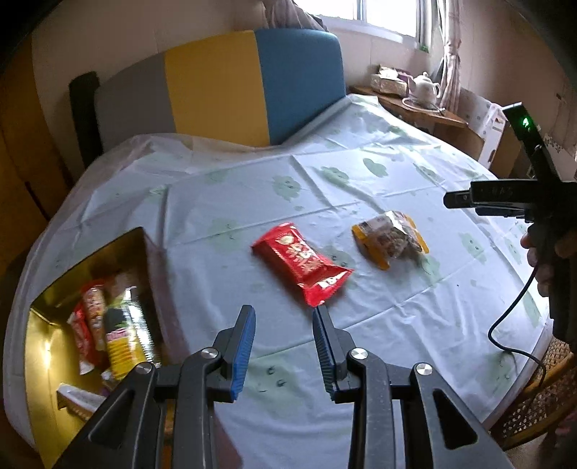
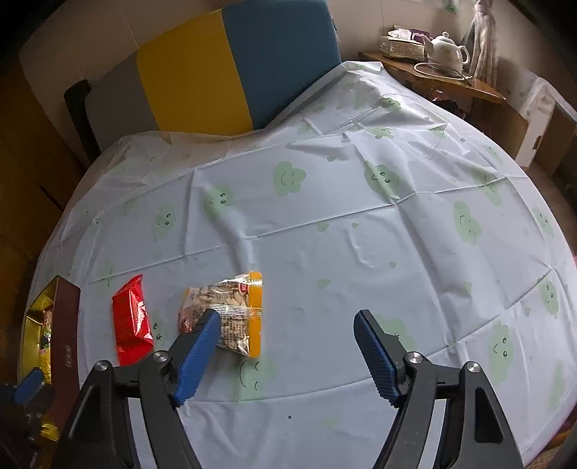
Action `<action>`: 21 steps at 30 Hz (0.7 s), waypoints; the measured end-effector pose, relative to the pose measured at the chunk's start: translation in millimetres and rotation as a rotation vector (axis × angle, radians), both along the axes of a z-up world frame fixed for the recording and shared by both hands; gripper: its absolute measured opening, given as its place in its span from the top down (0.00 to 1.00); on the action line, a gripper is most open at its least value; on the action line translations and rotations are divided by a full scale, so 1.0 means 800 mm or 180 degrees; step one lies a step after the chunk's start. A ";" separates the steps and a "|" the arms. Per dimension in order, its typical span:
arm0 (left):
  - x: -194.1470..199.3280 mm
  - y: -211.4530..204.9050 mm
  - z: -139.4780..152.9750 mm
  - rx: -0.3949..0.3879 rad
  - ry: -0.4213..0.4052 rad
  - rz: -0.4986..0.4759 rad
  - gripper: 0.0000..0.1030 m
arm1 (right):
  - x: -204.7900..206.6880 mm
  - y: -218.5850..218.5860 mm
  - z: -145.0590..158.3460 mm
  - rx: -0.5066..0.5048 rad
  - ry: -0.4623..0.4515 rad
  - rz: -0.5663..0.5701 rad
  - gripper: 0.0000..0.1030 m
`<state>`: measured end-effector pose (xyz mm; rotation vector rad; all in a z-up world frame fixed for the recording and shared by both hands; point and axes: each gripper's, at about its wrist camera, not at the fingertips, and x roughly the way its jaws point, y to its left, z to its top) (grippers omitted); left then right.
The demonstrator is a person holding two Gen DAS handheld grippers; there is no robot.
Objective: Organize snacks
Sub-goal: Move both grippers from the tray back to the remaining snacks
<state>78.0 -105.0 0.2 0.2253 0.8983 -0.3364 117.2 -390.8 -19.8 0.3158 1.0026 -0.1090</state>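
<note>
Cloud-print tablecloth [image 2: 324, 234]: red packet [image 1: 301, 268], writing unreadable; left tool [image 1: 284, 355] and right tool [image 2: 286, 355] spread, empty.

A: Setting classification?
B: Domestic dining room. A round table [image 2: 324, 234] carries a smiley-print plastic cover; an upholstered chair [image 1: 230, 83] stands at upper left.
A: Supporting evidence?
B: Upper right: curtained window [image 1: 389, 14], wooden sideboard [image 2: 450, 79], white teapot [image 2: 447, 50].

Table [image 2: 360, 234] under smiley-cloud cloth; on it red packet [image 1: 301, 267], orange packet [image 1: 391, 240], gold-lined box [image 1: 47, 346].
</note>
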 end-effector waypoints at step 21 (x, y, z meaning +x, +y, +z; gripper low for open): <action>0.059 -0.032 -0.059 -0.0253 0.0637 0.0224 0.67 | 0.000 -0.003 0.009 0.0000 -0.0064 -0.0033 0.22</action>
